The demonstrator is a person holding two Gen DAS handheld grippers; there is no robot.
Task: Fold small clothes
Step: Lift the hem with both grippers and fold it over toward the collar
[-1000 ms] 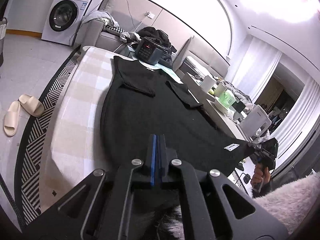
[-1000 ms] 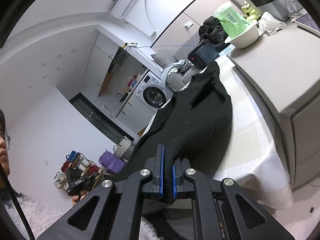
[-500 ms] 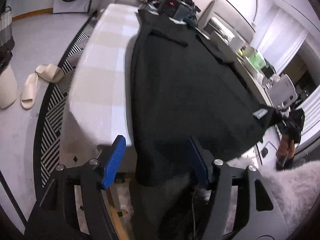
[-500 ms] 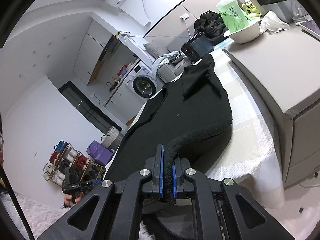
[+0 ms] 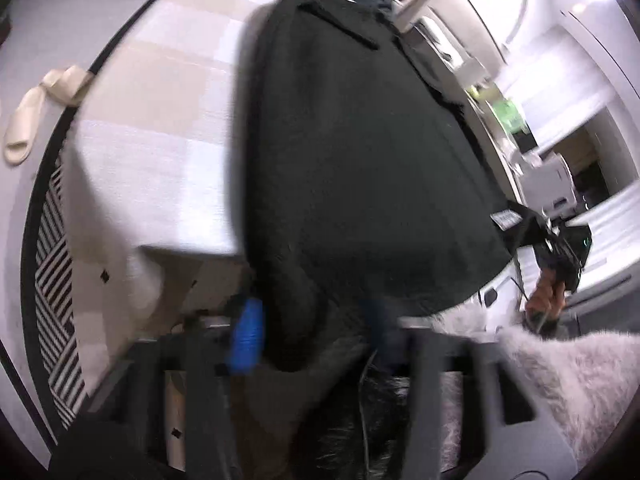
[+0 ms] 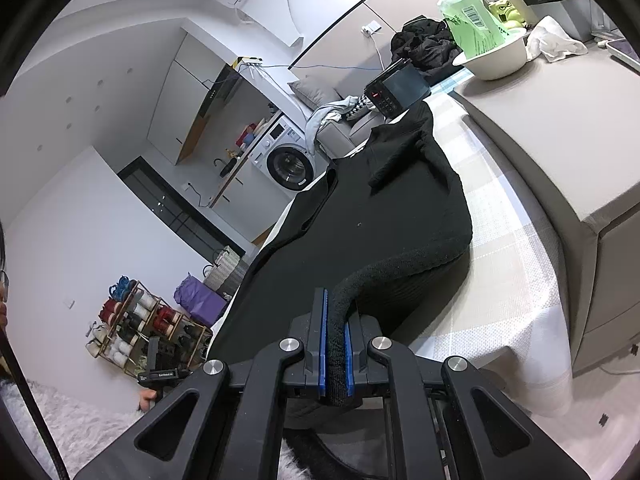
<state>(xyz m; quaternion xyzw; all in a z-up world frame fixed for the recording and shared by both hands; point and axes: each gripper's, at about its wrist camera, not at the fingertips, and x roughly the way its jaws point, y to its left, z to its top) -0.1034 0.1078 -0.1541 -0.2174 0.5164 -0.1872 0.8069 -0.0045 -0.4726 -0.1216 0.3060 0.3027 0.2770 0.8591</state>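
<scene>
Garment: one black knit garment (image 6: 384, 216), thick and nubbly, spread along the table (image 6: 516, 280), its near hem hanging off the edge.
Table cover: pale checked woven cloth, beige and white squares.
Right gripper (image 6: 336, 354): blue ribbed pads pinched tight on the rolled black hem, which curls up from between them like a fat cord.
Left gripper (image 5: 312, 336): badly blurred; jaws have just been closing, one blue pad showing beside the hanging hem, cloth between the fingers; can't tell if they press it.
Floor: two cream slippers (image 5: 40, 108), rounded and smooth, on grey tile.
Sleeve (image 5: 568, 376): shaggy grey fleece.
</scene>
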